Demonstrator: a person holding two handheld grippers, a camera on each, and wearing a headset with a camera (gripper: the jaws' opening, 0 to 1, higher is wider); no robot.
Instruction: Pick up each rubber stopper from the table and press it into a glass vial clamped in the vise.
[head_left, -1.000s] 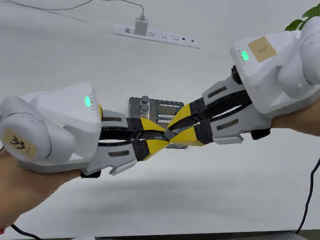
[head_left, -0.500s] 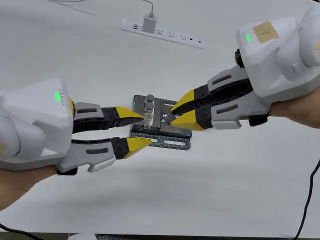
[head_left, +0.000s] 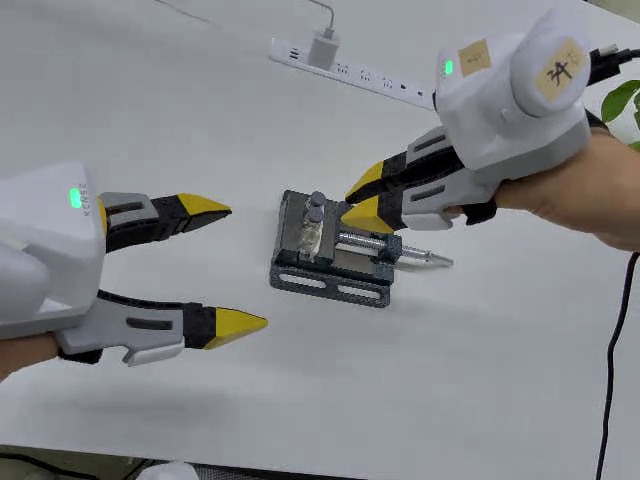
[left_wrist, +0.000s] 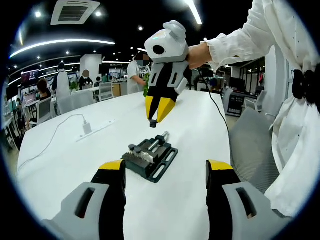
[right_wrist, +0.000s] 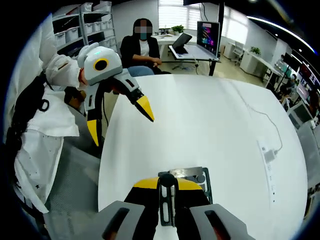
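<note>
A small black vise sits mid-table and clamps a clear glass vial with a grey stopper on top. My right gripper hovers just right of and above the vial, shut on a dark rubber stopper. That stopper also shows at its tips as the right gripper appears in the left gripper view. My left gripper hangs open and holds nothing, well left of the vise. In the right gripper view the left gripper is seen across the table, jaws spread.
A white power strip with a plugged charger lies at the table's far side. A black cable runs down the right edge beside a green plant leaf. People sit at desks in the room beyond.
The two grippers were crossed over the vise; my left one has drawn back to the left and opened wide. The right one has lifted slightly up and right.
</note>
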